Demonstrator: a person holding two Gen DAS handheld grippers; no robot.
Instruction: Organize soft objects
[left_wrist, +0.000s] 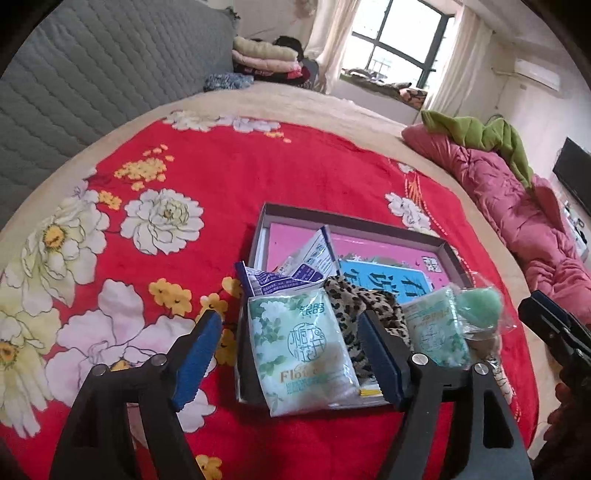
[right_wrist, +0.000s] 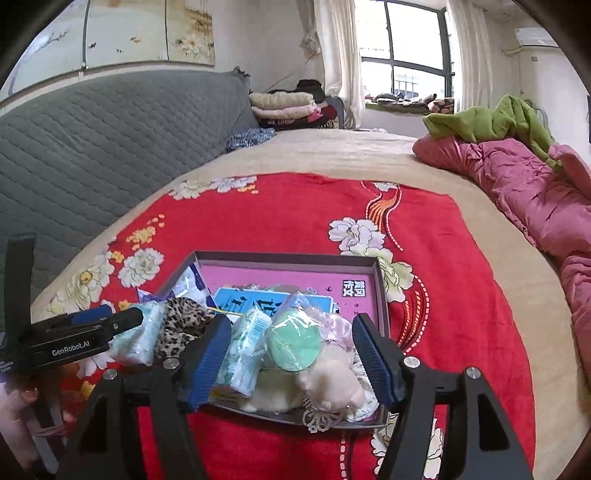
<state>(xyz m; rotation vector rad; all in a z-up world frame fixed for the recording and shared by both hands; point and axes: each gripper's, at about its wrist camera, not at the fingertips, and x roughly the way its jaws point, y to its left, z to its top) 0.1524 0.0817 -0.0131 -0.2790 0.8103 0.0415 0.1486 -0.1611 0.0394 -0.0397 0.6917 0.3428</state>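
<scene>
Where it lies, tissue pack (left_wrist: 303, 343) looks crumpled.

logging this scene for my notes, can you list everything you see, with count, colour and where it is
box: one, grey, open, on the red blanket
book: one, pink, flat inside the box
tissue packs: two, pale green, near end of the box
leopard cloth: one, brown and black, between the packs
green puff: one, bagged, box's right side
plush toy: one, cream, near right corner
red blanket: one, floral, over the bed
pink quilt: one, bed's right edge
left gripper: open, empty
right gripper: open, empty
</scene>
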